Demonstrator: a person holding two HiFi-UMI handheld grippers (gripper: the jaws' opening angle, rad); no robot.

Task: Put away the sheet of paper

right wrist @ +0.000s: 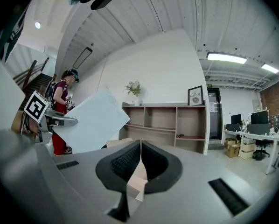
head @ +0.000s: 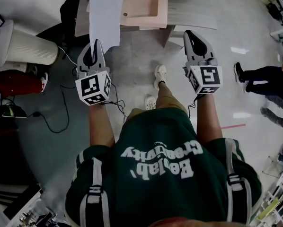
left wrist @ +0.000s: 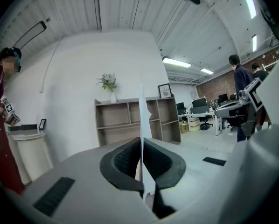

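Note:
A white sheet of paper [head: 103, 13] stands up from my left gripper [head: 95, 45], which is shut on its lower edge. In the left gripper view the sheet [left wrist: 142, 111] shows edge-on, pinched between the dark pads of the left gripper [left wrist: 142, 141]. In the right gripper view the paper [right wrist: 95, 122] hangs at the left, beside the left gripper's marker cube [right wrist: 36, 108]. My right gripper [head: 192, 34] is held level with the left one, a body's width to its right. It is shut [right wrist: 140, 143] with nothing between its pads.
An open pale pink box [head: 142, 6] sits on a light wooden surface [head: 191, 13] just ahead of both grippers. A white ribbed cylinder [head: 30, 47] and floor cables [head: 61, 103] lie left. Another person's legs [head: 262, 74] stand right. A brown shelf unit [left wrist: 130, 120] lines the far wall.

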